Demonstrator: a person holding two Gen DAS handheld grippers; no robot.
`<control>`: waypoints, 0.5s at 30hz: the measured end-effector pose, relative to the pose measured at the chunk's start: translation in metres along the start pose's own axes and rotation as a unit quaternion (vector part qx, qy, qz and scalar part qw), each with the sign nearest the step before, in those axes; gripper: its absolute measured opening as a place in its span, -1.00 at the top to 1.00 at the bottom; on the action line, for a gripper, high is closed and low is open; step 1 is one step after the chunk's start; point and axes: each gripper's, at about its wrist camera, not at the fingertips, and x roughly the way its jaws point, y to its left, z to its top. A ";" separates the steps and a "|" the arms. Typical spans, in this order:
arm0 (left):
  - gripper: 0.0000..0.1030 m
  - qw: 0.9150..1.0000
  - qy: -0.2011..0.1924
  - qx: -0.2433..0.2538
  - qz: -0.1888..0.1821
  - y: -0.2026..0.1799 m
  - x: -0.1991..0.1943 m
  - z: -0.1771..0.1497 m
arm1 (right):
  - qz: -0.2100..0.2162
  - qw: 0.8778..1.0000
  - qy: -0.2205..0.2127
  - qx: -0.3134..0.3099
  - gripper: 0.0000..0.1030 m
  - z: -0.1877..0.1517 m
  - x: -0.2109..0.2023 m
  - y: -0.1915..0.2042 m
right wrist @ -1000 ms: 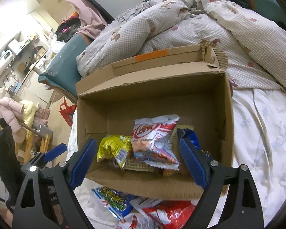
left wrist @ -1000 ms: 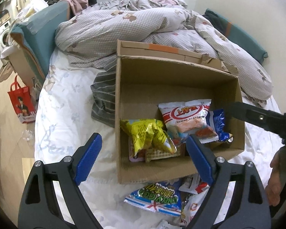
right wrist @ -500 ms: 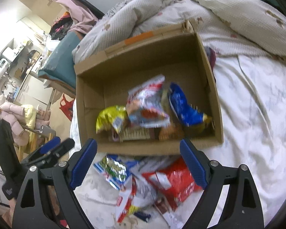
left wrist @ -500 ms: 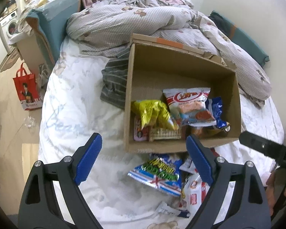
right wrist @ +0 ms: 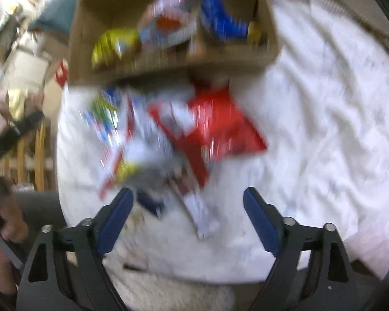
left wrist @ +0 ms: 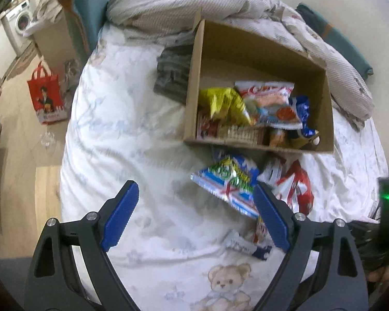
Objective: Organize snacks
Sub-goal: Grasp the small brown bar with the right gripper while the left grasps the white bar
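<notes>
Bare sheet (left wrist: 132, 155) lies open left of the box (left wrist: 192, 98) — loose packets (left wrist: 230, 181) crowd its front.

Loose snack packets (right wrist: 184, 132) motion-blurred

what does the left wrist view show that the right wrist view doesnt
Only the left wrist view shows the teddy bear print on the sheet, the red bag on the floor, the washing machine and the quilt.

Only the right wrist view, which is blurred, shows the person's hand at its left edge.

Both show the cardboard box holding snacks, the red packet and blue and green packet loose on the bed, and an open, empty gripper: left gripper, right gripper.
</notes>
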 end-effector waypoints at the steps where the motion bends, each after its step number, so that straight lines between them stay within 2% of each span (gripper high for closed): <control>1: -0.71 1.000 0.008 -0.008 -0.001 0.001 0.002 -0.004 | -0.008 1.000 0.014 -0.004 -0.32 -0.002 0.008 0.001; 4: -0.70 0.999 0.036 -0.029 -0.003 0.003 0.013 -0.020 | -0.023 0.999 0.043 -0.019 -0.11 -0.003 0.032 0.008; 5: -0.70 0.998 0.055 -0.040 -0.005 0.003 0.020 -0.028 | -0.028 0.998 0.048 -0.024 -0.06 -0.003 0.037 0.010; 7: -0.69 0.993 0.093 -0.063 -0.017 0.000 0.037 -0.044 | -0.046 0.997 0.054 -0.037 0.17 -0.003 0.046 0.016; 10: -0.53 0.988 0.128 -0.085 -0.024 -0.006 0.056 -0.059 | -0.073 0.995 0.050 -0.055 0.47 -0.003 0.050 0.021; 13: -0.40 0.982 0.149 -0.108 -0.031 -0.012 0.068 -0.070 | -0.063 0.996 0.042 -0.048 0.73 -0.002 0.046 0.017; 15: -0.17 0.977 0.163 -0.131 -0.039 -0.013 0.076 -0.079 | -0.051 0.998 0.032 -0.035 0.78 -0.001 0.034 0.010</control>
